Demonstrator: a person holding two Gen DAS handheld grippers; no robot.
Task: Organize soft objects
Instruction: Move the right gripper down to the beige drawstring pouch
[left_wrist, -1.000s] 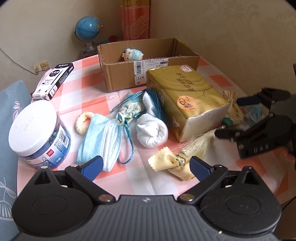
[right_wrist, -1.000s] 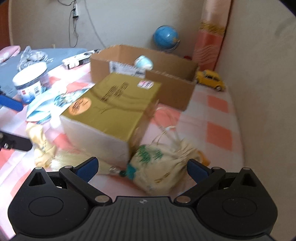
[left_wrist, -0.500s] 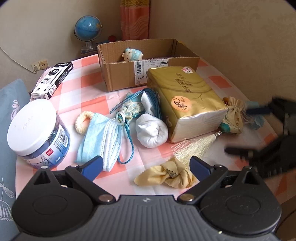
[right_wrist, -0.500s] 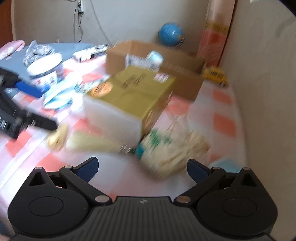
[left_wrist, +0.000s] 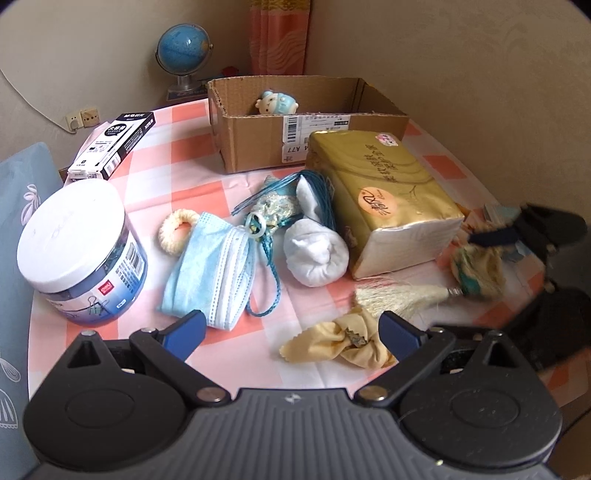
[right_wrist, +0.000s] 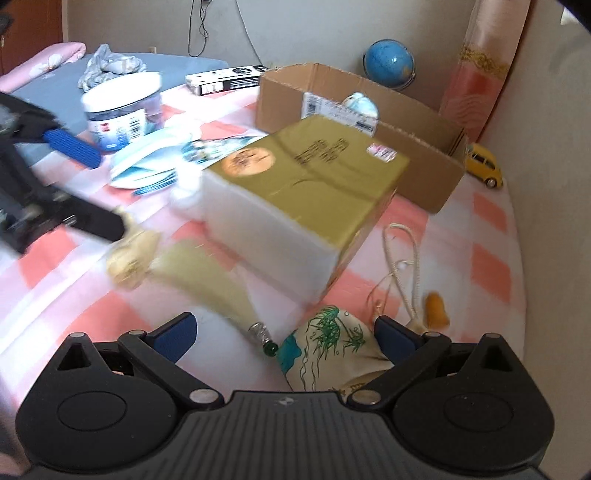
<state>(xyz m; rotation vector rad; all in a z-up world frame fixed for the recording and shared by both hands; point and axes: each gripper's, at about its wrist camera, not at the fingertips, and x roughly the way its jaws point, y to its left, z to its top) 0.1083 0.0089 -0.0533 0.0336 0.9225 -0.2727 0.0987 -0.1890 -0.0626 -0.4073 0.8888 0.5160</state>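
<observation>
A cardboard box (left_wrist: 258, 133) at the back of the checked table holds a small blue plush toy (left_wrist: 276, 104). In front lie a gold tissue pack (left_wrist: 384, 195), a white rolled sock (left_wrist: 317, 254), a blue face mask (left_wrist: 210, 269), a teal tasselled charm (left_wrist: 273, 210), a cream ring (left_wrist: 177, 229), and a yellow scrunchie (left_wrist: 343, 345). My left gripper (left_wrist: 291, 332) is open above the table's near edge, the scrunchie between its fingers. My right gripper (right_wrist: 284, 336) is open around a drawstring pouch (right_wrist: 328, 354) with a cream tassel (right_wrist: 218, 273); the pouch also shows in the left wrist view (left_wrist: 476, 269).
A white-lidded plastic jar (left_wrist: 77, 251) stands at the left, a black-and-white carton (left_wrist: 114, 144) behind it. A globe (left_wrist: 183, 48) sits in the corner. A yellow toy car (right_wrist: 484, 170) is by the wall and an orange piece (right_wrist: 436, 310) lies near the pouch cord.
My right gripper pulled back, then came forward so the pouch sits between its open fingers. The pouch and tassel shifted toward the table's right edge. The left gripper drew back slightly.
</observation>
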